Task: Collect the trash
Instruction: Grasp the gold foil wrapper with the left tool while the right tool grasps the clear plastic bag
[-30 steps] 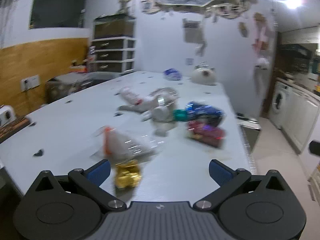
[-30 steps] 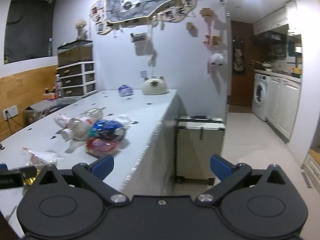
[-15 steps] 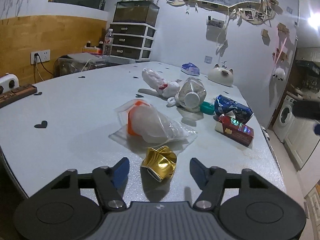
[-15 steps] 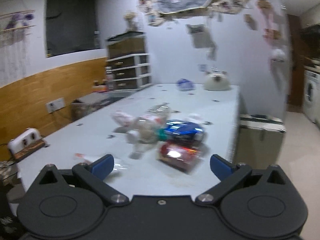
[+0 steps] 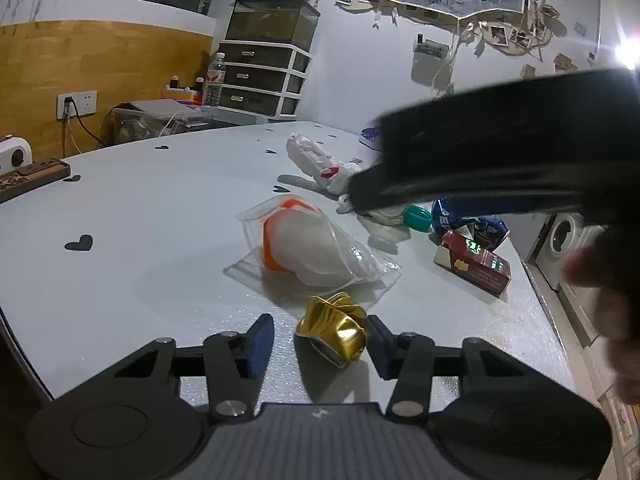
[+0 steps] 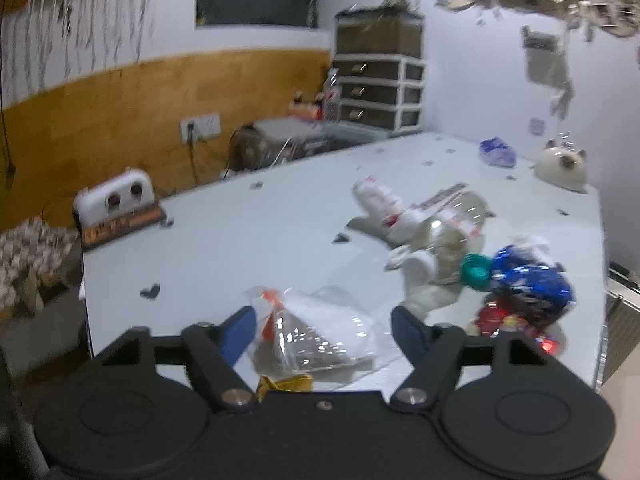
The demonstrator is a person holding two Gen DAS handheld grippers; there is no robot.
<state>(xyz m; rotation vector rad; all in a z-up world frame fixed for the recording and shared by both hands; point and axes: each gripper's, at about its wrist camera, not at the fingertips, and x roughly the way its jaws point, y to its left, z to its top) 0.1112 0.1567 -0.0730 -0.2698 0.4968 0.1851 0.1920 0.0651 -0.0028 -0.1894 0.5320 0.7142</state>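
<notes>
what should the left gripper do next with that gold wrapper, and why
Probably close the fingers. The left gripper is open with the crumpled gold wrapper lying on the table between its blue pads; the right-hand pad looks at or very near the wrapper, the other still apart. Nothing else sits in the gap, so a plain squeeze should catch it.

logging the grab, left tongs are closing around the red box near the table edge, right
Not the red box. The left tongs bracket the crumpled gold wrapper near the table edge; the box lies farther off to the right. The left wrist view shows it.
</notes>
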